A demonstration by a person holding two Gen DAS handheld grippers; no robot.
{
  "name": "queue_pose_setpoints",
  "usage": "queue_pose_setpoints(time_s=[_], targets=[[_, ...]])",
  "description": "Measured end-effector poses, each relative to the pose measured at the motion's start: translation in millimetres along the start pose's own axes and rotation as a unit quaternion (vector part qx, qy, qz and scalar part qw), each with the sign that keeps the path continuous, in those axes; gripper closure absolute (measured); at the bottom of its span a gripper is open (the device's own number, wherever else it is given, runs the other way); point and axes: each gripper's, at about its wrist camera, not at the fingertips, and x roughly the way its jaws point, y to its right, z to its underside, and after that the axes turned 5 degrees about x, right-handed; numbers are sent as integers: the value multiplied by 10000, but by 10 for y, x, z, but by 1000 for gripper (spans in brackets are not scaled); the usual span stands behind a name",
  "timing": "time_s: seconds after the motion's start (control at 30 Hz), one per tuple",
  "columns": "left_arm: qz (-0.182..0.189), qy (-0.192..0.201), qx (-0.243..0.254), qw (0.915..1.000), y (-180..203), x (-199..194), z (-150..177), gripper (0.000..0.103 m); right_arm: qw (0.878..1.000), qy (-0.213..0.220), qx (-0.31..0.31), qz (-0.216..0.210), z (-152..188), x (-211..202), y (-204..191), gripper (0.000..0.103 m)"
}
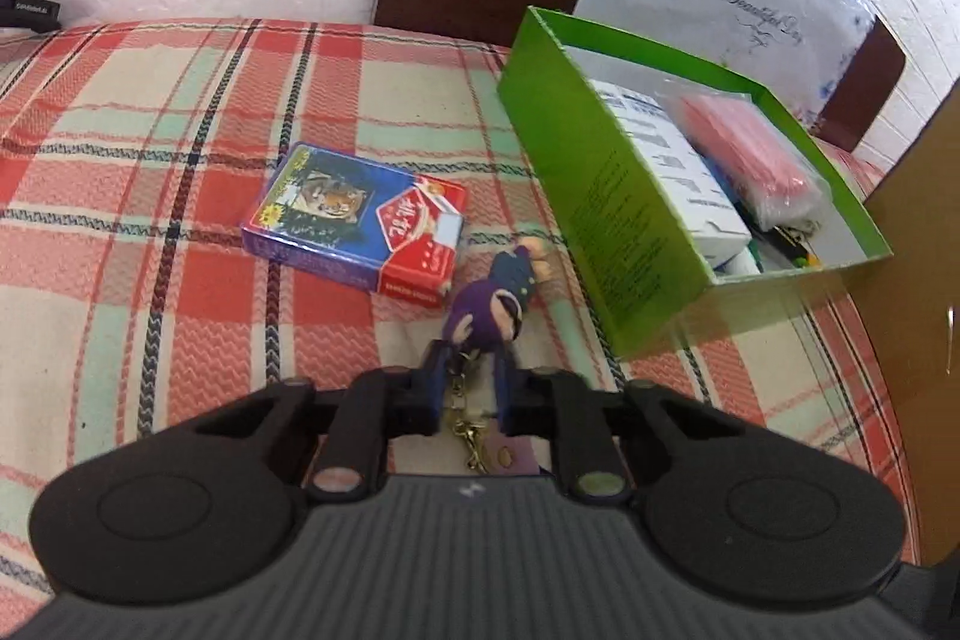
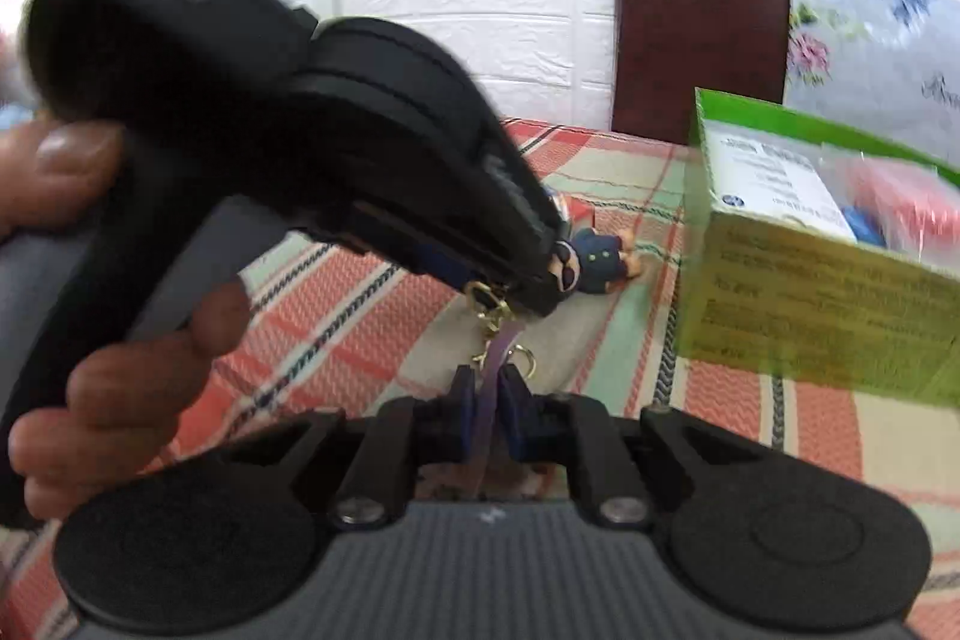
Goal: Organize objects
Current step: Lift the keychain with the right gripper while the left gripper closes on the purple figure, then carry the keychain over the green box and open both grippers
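Both your tools are clamped on the same keychain. Your left tool grips the gold chain right behind the purple figure, whose feet still rest on the plaid cloth of the bench. Your right tool is closed on the purple strap at the keychain's near end, just beside the left tool's tips. The green box sits to the right of the figure, already holding a white carton and a pink packet. The card pack lies to the figure's left, not yet put away.

The main risk is the double grip: if your hands travel at different speeds or directions toward the box, the chain goes taut and could slip from one tool or strain its links. The figure hangs from a thin chain, so it may swing and catch the box's near wall. Your left hand sits close in front of the right tool, so the two could knock together.
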Motion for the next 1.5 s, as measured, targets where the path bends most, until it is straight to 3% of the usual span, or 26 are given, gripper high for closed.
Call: queue_pose_setpoints(time_s=[0.07, 0.23, 0.33, 0.43, 0.53, 0.73, 0.83, 0.93, 1.0, 1.1, 1.2, 1.33, 1.5], targets=[[267, 34, -65, 9996, 32, -113, 51, 95, 9996, 249, -98, -81, 48, -132, -69, 96], [464, 489, 184, 9976, 236, -494, 6, 94, 9948, 982, -249, -50, 83, -500, -134, 96], [830, 855, 275, 9925, 408, -730, -215, 95, 9900, 1402, -143, -21, -61, -677, -29, 96], [891, 1336, 772, 9840, 723, -903, -468, 95, 9824, 1861, -88, 153, -233, -803, 102, 96], [1008, 1540, 1063, 9772, 986, -930, -733, 95, 9708, 2352, -161, 447, -439, -909, 258, 96], [1208, 1933, 1045, 9680, 1199, -973, -1154, 95, 9536, 2842, -60, 991, -884, -955, 713, 96], [1047, 2093, 1159, 9653, 1366, -873, -1299, 93, 9484, 2871, 3, 1344, -965, -845, 989, 96], [798, 2064, 1229, 9674, 1471, -632, -1365, 85, 9554, 2517, 91, 1541, -1004, -590, 1268, 91], [416, 1890, 1222, 9735, 1462, -425, -1339, 73, 9609, 2083, 223, 1810, -916, -384, 1442, 41], [154, 1556, 1120, 9813, 1306, -206, -1196, 71, 9603, 2013, 635, 1822, -608, -428, 1537, 43], [-163, 1361, 1100, 9844, 1176, -123, -1031, 64, 9522, 2166, 812, 1994, -328, -629, 1407, 42], [-498, 1212, 1166, 9845, 1055, -144, -857, 63, 9474, 2212, 1232, 1957, -111, -847, 1269, 41], [-880, 1144, 1251, 9816, 942, -283, -621, 58, 9510, 2049, 1436, 1815, -19, -938, 1164, 38]])
